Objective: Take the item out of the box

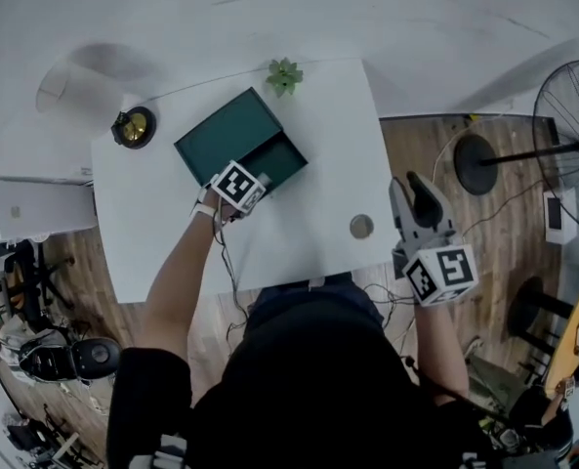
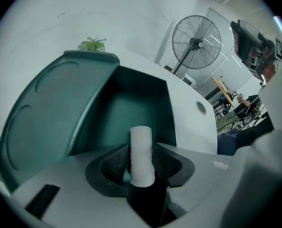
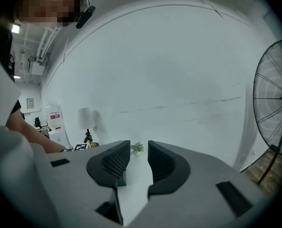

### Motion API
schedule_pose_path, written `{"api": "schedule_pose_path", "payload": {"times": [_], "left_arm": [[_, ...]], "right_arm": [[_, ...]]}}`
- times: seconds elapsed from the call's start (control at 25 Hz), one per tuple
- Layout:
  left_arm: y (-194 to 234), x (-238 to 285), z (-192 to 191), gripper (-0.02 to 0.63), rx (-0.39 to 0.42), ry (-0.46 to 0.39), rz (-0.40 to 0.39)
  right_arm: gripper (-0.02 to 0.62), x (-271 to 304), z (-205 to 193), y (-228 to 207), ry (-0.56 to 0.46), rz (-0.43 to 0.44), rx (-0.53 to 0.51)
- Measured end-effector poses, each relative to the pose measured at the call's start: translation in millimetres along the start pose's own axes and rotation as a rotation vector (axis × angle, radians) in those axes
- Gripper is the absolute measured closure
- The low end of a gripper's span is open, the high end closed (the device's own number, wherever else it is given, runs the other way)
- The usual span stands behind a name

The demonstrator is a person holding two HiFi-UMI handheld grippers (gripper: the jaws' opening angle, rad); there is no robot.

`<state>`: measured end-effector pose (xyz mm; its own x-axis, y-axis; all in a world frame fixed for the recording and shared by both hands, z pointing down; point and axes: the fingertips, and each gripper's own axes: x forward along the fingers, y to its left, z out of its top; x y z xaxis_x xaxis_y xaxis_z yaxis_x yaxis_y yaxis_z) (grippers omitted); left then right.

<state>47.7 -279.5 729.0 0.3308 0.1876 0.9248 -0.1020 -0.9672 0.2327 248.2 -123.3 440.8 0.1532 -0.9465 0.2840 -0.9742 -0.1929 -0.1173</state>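
A dark green box [image 1: 274, 160] lies open on the white table [image 1: 333, 135], its lid [image 1: 228, 128] folded back to the left. My left gripper [image 1: 260, 184] points down into the box at its near edge. In the left gripper view the box's inside [image 2: 131, 103] is teal, and a white cylinder [image 2: 141, 151] stands upright between the dark pads [image 2: 114, 161], which press on both its sides. My right gripper [image 1: 413, 191] hovers off the table's right edge, aimed roughly level at the wall; its jaws stand apart with nothing between them [image 3: 139, 158].
A small green plant [image 1: 285, 74] stands at the table's far edge. A gold round object [image 1: 133, 126] sits at the far left corner, and a small round disc [image 1: 361, 227] lies near the right front. A standing fan [image 1: 572, 145] is on the floor to the right.
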Motion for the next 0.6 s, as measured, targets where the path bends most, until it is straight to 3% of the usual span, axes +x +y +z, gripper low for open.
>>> {"api": "schedule_pose_path", "payload": {"times": [0.08,0.16,0.32,0.6], "left_arm": [[-8,4,-4,0.476,-0.034,0.024,-0.037],[-8,4,-3,0.48,-0.04,0.017,-0.015],[13,-18,15,0.482,-0.008,-0.071,0.156],[10,-79,26,0.482,-0.153,-0.241,0.32]], "right_arm": [[0.48,-5,-4,-6,0.002,-0.005,0.009],[0.486,-7,-6,-10,0.004,0.0,0.016],[0.492,-2,-5,-14,0.001,0.043,0.014],[0.5,8,2,-10,0.0,0.172,-0.004]]}}
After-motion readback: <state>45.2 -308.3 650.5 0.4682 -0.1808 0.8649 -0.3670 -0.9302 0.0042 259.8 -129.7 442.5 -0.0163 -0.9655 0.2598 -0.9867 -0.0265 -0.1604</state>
